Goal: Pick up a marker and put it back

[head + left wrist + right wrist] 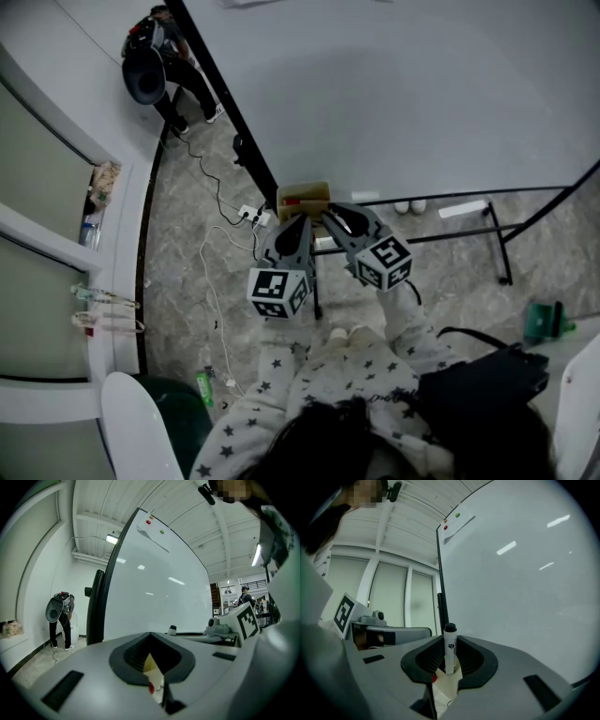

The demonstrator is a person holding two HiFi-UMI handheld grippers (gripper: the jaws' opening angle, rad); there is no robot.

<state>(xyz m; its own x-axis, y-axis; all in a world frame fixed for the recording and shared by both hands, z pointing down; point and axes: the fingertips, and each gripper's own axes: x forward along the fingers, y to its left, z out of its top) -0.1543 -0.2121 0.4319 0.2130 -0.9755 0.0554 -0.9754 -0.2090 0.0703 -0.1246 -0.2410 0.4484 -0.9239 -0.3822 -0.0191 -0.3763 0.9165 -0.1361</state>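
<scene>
A white marker (pixel 450 648) with a black cap stands upright between the jaws of my right gripper (pixel 449 662), and the dark pads close in on its barrel from both sides. Under it sits a cream cardboard holder (pixel 446 682) with a red spot. In the head view both grippers point at this holder (pixel 303 198) at the foot of the whiteboard (pixel 403 94): the right gripper (pixel 330 215) at its right, the left gripper (pixel 302 221) at its left. The marker is hidden there. My left gripper (pixel 152 662) stands slightly open with nothing in it, and the holder (pixel 153 673) shows through the gap.
The whiteboard's black stand bars (pixel 506 253) run along the floor to the right. A power strip with cables (pixel 251 216) lies to the left of the holder. A person (pixel 155 66) bends over at the far left. A black bag (pixel 478 384) lies at my right.
</scene>
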